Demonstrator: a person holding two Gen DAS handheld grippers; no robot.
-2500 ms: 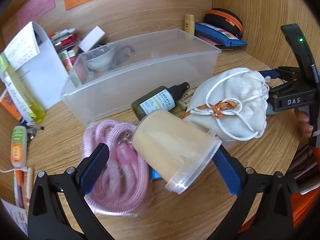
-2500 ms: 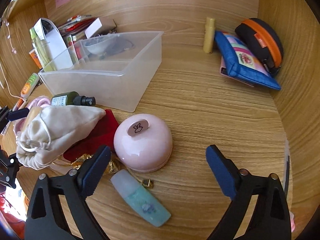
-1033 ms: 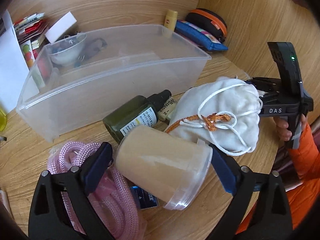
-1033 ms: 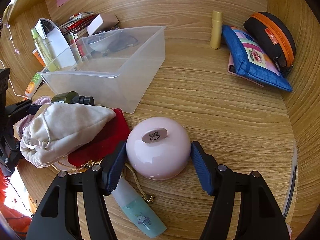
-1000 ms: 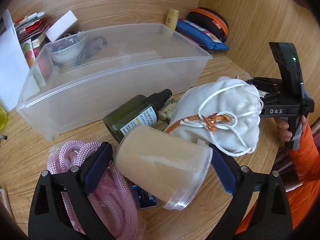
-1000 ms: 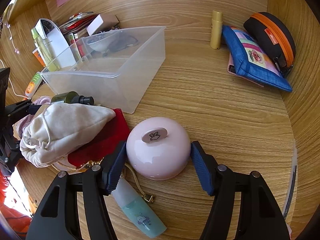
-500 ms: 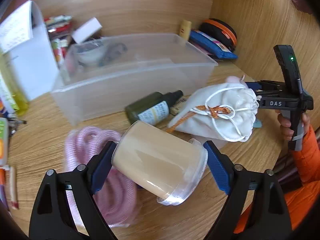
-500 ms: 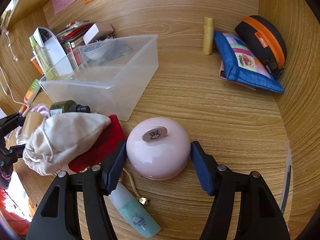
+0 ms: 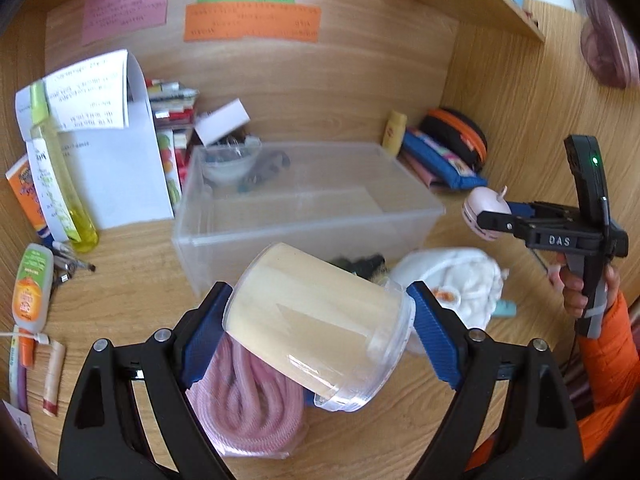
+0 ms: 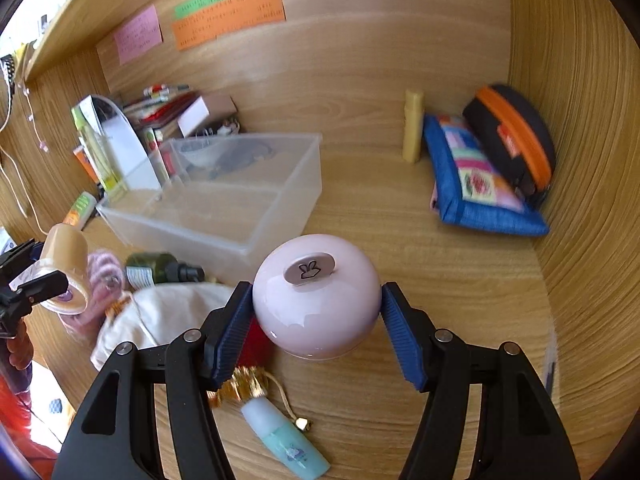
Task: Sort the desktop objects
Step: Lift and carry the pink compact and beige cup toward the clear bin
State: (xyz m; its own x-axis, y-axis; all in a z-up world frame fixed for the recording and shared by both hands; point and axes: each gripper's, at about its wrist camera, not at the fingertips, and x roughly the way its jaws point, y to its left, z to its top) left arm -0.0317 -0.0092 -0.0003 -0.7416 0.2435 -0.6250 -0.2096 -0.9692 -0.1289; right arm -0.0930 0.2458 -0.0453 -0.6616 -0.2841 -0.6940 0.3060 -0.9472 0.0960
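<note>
Holding the clear plastic jar of beige cream (image 9: pixel 320 320), the left gripper (image 9: pixel 316 320) should probably tip it gently into the see-through plastic box (image 9: pixel 304 204); the right gripper (image 10: pixel 316 312) squeezes the round pink ball-shaped case (image 10: pixel 316 296), lifted above the wooden desk (image 10: pixel 440 280).

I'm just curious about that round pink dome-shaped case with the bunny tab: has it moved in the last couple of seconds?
Yes. The round pink dome-shaped case is lifted off the wooden desk, held in the right claw, its top now overlapping the clear plastic bin.

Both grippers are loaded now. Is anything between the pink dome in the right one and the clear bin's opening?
Nothing visible blocks it. The pink dome is clamped in the right gripper, and only bare desk lies between it and the clear bin, whose near section looks empty.
</note>
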